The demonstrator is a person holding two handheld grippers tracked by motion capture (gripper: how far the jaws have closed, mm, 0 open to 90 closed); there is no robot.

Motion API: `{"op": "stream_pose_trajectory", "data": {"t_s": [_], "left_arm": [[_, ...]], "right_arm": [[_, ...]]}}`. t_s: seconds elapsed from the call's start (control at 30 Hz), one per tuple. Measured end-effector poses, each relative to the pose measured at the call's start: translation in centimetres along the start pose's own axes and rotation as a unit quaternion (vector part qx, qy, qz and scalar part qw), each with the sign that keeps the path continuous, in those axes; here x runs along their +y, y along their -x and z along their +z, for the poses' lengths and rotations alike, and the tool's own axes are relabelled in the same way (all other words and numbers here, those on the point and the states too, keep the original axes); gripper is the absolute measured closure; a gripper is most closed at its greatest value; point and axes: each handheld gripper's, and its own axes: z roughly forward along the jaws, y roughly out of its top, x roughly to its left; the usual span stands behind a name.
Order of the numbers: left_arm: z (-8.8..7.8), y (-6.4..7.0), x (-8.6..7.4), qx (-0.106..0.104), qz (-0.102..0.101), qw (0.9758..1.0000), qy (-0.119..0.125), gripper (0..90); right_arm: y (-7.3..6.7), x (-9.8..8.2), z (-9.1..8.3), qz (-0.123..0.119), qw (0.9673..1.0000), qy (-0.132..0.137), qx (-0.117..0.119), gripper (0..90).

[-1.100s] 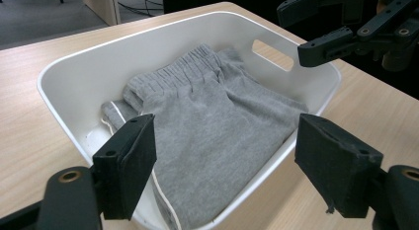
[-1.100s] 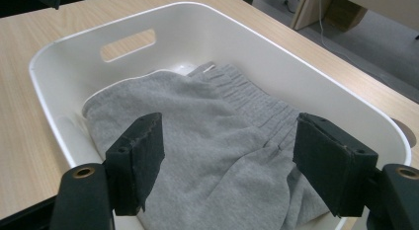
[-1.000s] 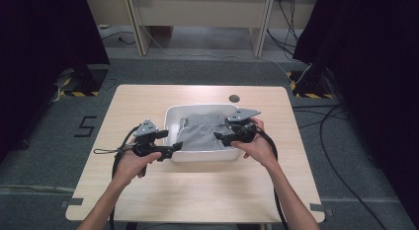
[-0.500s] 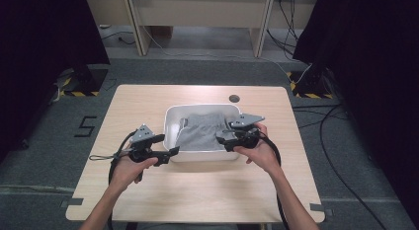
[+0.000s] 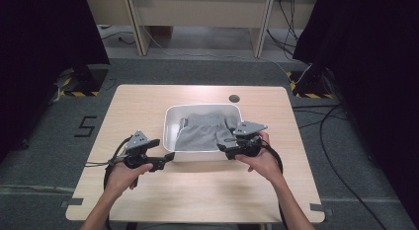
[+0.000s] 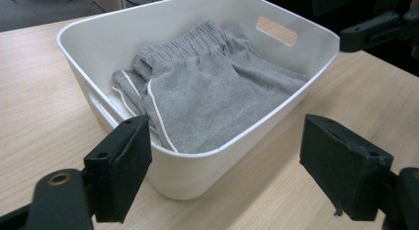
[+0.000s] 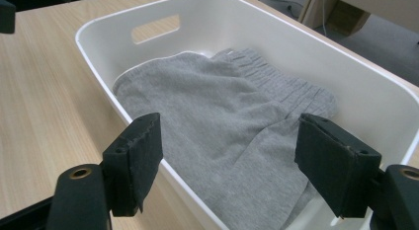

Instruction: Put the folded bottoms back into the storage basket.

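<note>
**Both grippers backed off the tub, garment left inside**

Grey shorts [image 5: 202, 133] lie folded in the white tub [image 5: 170, 122] at mid-worktop [image 5: 148, 99], elastic waistband toward the far wall, white piping along one leg edge.

Change over the last second: the left gripper [image 5: 165, 158] has moved from the tub's near-left corner out to the left and toward the person; it now sits off the rim, just beside it. The right gripper [image 5: 228, 142] has eased back slightly but still sits over the near-right corner. Jaws on both stand wide apart, holding nothing. Reading: the garment looks placed and released, so the stowing step seems finished; the hands appear to be withdrawing.

View differences:
- Left gripper view: piping on the shorts [image 6: 207, 96] and the handle slot in the tub's [image 6: 99, 37] far end wall; the right gripper shows at the top right corner.
- Right gripper view: the cloth [image 7: 217, 126] lies flat and nearly fills the tub [image 7: 346, 57] floor.
- High view: gives the tub's place on the worktop and a dark round mark [image 5: 234, 97] beyond it.
</note>
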Motion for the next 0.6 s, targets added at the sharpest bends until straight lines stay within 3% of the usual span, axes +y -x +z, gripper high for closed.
{"op": "stream_pose_trajectory", "data": {"t_s": [0.33,0.6], "left_arm": [[-0.6,0.5,-1.2,-0.002,0.003,0.9999,0.010,15.1],[-0.7,0.4,-2.5,0.003,0.001,1.0000,0.006,15.1]], "right_arm": [[-1.0,-1.2,-1.7,-0.004,1.0000,0.007,0.000,25.8],[-1.4,-2.1,-1.9,-0.002,1.0000,0.008,0.004,25.6]]}}
